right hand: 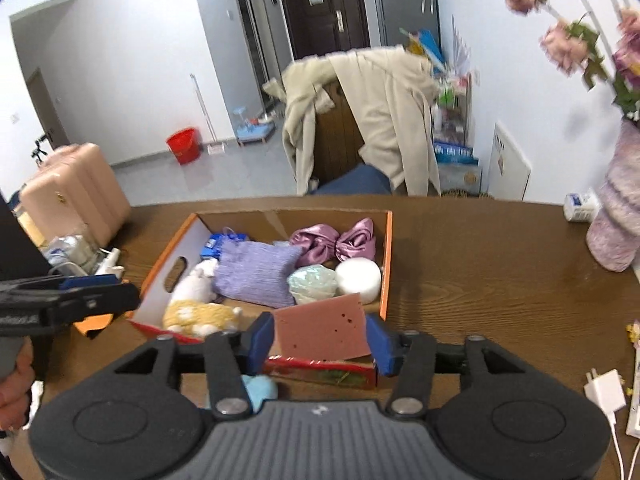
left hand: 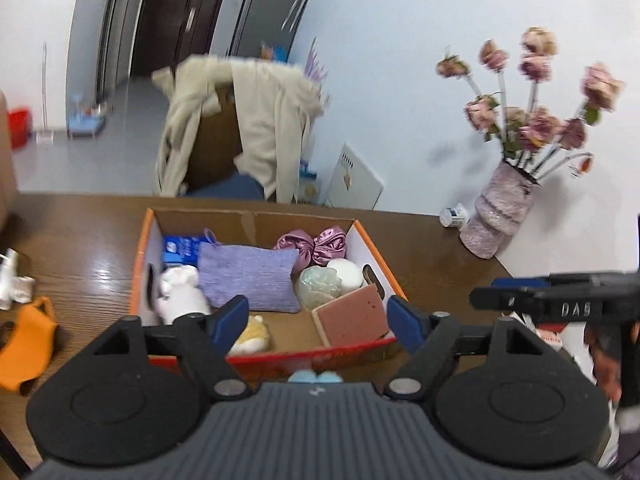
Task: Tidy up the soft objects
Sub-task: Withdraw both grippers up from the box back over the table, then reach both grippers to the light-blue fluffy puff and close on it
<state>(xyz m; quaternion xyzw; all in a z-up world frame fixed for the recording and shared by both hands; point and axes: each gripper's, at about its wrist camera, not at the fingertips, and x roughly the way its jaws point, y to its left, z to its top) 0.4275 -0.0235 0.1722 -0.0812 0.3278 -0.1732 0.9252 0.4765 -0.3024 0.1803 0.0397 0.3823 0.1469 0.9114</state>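
An orange-rimmed cardboard box [left hand: 142,252] [right hand: 387,264] stands on the brown table. It holds a purple knitted pouch [left hand: 248,276] [right hand: 256,274], a pink satin scrunchie [left hand: 316,244] [right hand: 336,242], a white puff [left hand: 347,273] [right hand: 358,279], a green mesh ball [left hand: 318,286] [right hand: 312,282], a white plush [left hand: 180,294] [right hand: 196,284], a yellow plush [left hand: 252,336] [right hand: 200,318] and a pink sponge [left hand: 352,316] [right hand: 322,330]. My left gripper [left hand: 316,322] is open and empty above the box's near edge. My right gripper [right hand: 320,338] is open, its blue pads either side of the pink sponge, which leans on the box's near wall. A light blue soft item [left hand: 314,377] [right hand: 260,390] lies before the box.
A purple vase [left hand: 498,216] [right hand: 616,220] of dried flowers and a small white bottle [left hand: 454,216] [right hand: 580,205] stand at the right. An orange cloth [left hand: 24,344] and white items lie left of the box. A white charger [right hand: 604,392] lies at the right. A coat-draped chair [left hand: 240,132] stands behind the table.
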